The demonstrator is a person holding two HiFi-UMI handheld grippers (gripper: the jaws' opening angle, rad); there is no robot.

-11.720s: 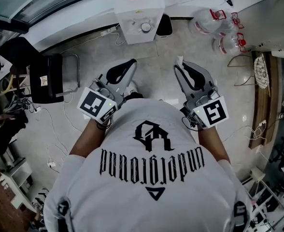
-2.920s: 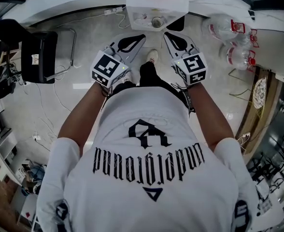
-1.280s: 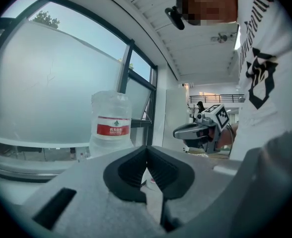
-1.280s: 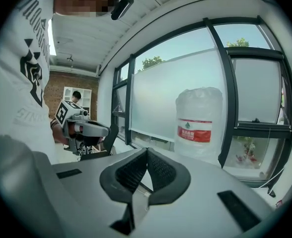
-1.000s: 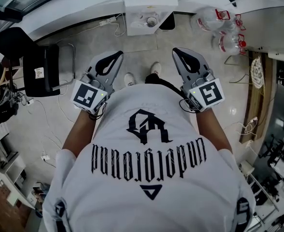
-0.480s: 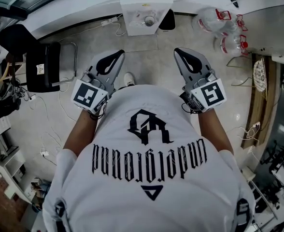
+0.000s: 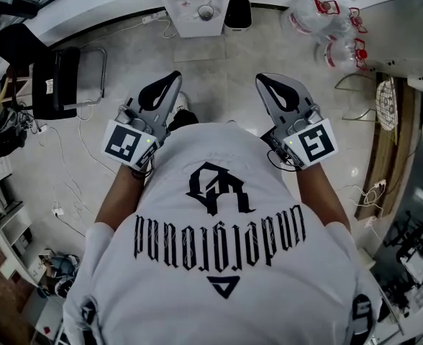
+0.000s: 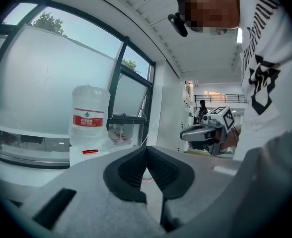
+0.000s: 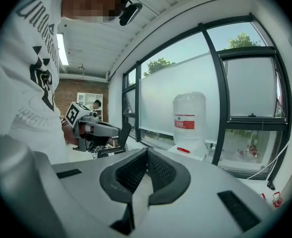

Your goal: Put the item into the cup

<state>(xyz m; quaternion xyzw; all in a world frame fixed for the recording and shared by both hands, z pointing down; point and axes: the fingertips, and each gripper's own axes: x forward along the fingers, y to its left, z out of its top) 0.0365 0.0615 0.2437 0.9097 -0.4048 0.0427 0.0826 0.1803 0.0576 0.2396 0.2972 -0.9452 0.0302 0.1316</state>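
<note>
A small round cup (image 7: 206, 11) stands on the white water dispenser (image 7: 186, 9) at the top of the head view, well ahead of both grippers. My left gripper (image 7: 174, 76) is held in the air over the floor, jaws shut with nothing between them. My right gripper (image 7: 260, 80) hangs level with it, also shut and empty. In the left gripper view the closed tips (image 8: 146, 148) point toward the dispenser's water bottle (image 8: 89, 115). The right gripper (image 9: 147, 150) faces the same bottle (image 9: 189, 118). No loose item is recognisable.
Several empty water jugs (image 7: 326, 27) lie on the floor at the upper right. A black chair (image 7: 53, 81) stands at the left and a wooden bench (image 7: 388, 121) at the right. A black bin (image 7: 237, 13) sits beside the dispenser. Cables trail across the floor at left.
About three seconds ago both grippers were close to the dispenser; since then the person has moved back and it has slid toward the top edge. Both grippers stayed shut.
</note>
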